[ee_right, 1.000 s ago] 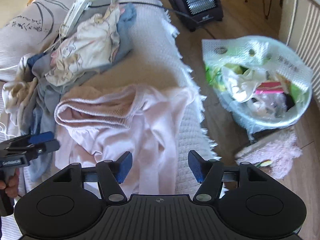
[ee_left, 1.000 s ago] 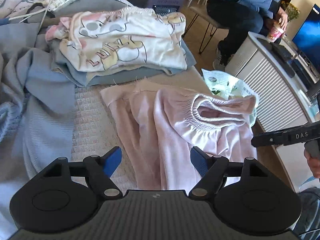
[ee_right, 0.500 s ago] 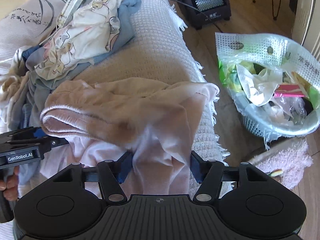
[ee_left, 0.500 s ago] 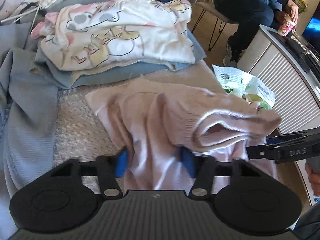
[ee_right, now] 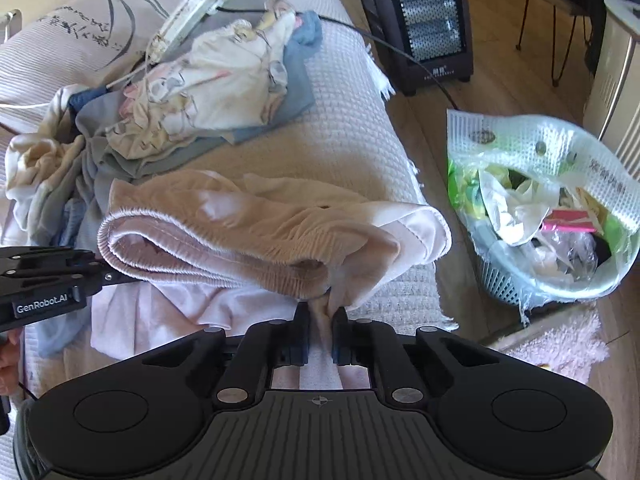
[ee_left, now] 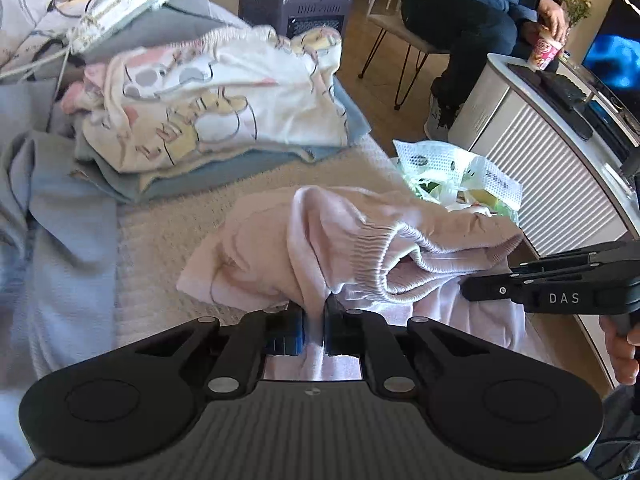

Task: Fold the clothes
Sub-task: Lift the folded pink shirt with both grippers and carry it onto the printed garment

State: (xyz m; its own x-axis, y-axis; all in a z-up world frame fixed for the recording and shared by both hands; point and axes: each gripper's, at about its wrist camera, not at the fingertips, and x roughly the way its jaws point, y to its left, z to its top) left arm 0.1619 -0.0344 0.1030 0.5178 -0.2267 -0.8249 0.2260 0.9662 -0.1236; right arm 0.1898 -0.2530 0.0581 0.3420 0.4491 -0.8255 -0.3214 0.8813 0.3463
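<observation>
Pale pink trousers [ee_left: 360, 240] with a ribbed waistband lie bunched on the beige woven sofa cover [ee_left: 168, 232]. My left gripper [ee_left: 314, 312] has its jaws closing, the pads pinching a fold of pink cloth near the waistband. In the right wrist view the same pink trousers [ee_right: 248, 224] are folded over, and my right gripper [ee_right: 320, 312] is also closing, its pads pressed on a bunched edge of the cloth. Each gripper shows in the other's view at the side: the right gripper [ee_left: 552, 288] and the left gripper [ee_right: 48, 276].
A stack of folded clothes [ee_left: 216, 104] topped by a cartoon-print piece lies further back on the sofa. A grey-blue garment [ee_left: 60, 208] spreads at the left. A mesh basket of rubbish [ee_right: 548, 208] and a heater [ee_right: 420, 20] stand on the floor; a seated person [ee_left: 480, 8] is at a white cabinet [ee_left: 552, 168].
Both grippers went from wide open to pinched on the pink trousers. The cloth has been gathered and lifted into a thicker fold, its far edge drawn nearer.
</observation>
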